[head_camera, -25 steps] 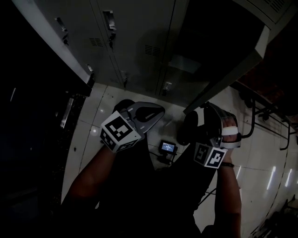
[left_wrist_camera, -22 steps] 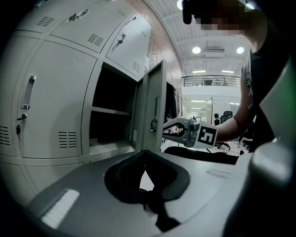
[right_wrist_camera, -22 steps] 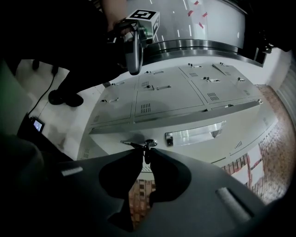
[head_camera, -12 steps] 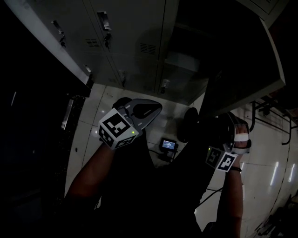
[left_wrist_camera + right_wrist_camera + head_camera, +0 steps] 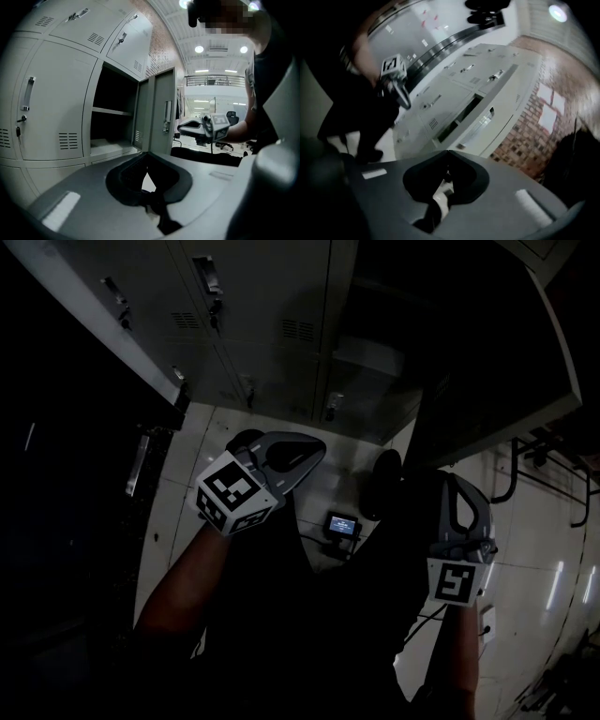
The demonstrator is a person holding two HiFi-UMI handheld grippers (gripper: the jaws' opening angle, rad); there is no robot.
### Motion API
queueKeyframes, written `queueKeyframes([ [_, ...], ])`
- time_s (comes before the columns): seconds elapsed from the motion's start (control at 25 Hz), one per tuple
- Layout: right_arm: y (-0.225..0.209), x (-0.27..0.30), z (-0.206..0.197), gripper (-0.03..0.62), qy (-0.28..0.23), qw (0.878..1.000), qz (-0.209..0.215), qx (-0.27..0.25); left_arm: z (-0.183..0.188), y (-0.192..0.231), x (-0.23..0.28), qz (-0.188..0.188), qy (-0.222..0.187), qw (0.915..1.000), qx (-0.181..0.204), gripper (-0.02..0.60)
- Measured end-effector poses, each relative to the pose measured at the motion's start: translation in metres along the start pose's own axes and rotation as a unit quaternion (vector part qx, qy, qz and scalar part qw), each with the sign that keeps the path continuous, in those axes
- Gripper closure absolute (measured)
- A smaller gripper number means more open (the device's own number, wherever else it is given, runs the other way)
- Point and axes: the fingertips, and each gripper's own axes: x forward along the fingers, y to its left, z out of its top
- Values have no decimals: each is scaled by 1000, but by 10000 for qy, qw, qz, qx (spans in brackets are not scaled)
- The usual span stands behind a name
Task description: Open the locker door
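Observation:
The grey locker door (image 5: 487,371) stands swung wide open; the dark compartment (image 5: 375,343) with a shelf (image 5: 110,111) shows beside it. In the left gripper view the door (image 5: 161,117) shows edge-on with its handle (image 5: 167,115). My right gripper (image 5: 448,491) hangs below the door, apart from it. Its jaws are closing with nothing between them (image 5: 445,180). My left gripper (image 5: 314,451) is held low in front of the closed lockers, shut and empty (image 5: 147,176). Each gripper shows in the other's view: the right gripper (image 5: 187,127), the left gripper (image 5: 403,96).
Closed grey lockers (image 5: 234,324) with handles fill the wall left of the open one. A small device with a lit screen (image 5: 339,524) and its cable lie on the pale tiled floor. Dark metal frame legs (image 5: 562,484) stand at the right. A brick wall (image 5: 534,126) adjoins the lockers.
The locker door has swung wider to the right. My right gripper has come off the door, moved right and down toward me, and its jaws have narrowed. The left gripper has barely moved.

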Motion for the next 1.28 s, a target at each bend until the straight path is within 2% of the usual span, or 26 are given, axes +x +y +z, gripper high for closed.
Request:
queueKeyframes([
  [0.08, 14, 1, 18, 592, -495, 9927, 436, 1014, -1, 0, 0, 0, 11, 10000, -3, 571],
  [0.24, 42, 20, 26, 592, -596, 9780, 1280, 1536, 0, -1, 2, -5, 10, 10000, -15, 571],
  [0.4, 55, 38, 25, 592, -535, 9593, 1754, 2147, 0, -1, 0, -8, 1, 10000, -15, 571],
  [0.52, 57, 46, 23, 592, -535, 9464, 1903, 2556, 0, 0, -1, -6, -2, 10000, -10, 571],
  [0.6, 59, 47, 22, 592, -516, 9450, 1950, 2573, 0, -1, -1, -7, 2, 10000, -11, 571],
  [0.8, 67, 47, 22, 594, -468, 9529, 1945, 2279, -1, -1, 0, -9, 13, 10000, -6, 571],
  [1.0, 62, 49, 18, 594, -466, 9466, 1913, 2555, -2, 0, 0, -2, 33, 10000, 2, 571],
  [1.28, 61, 47, 18, 594, -488, 9450, 1923, 2598, -1, -1, 0, 0, 36, 10000, 16, 571],
])
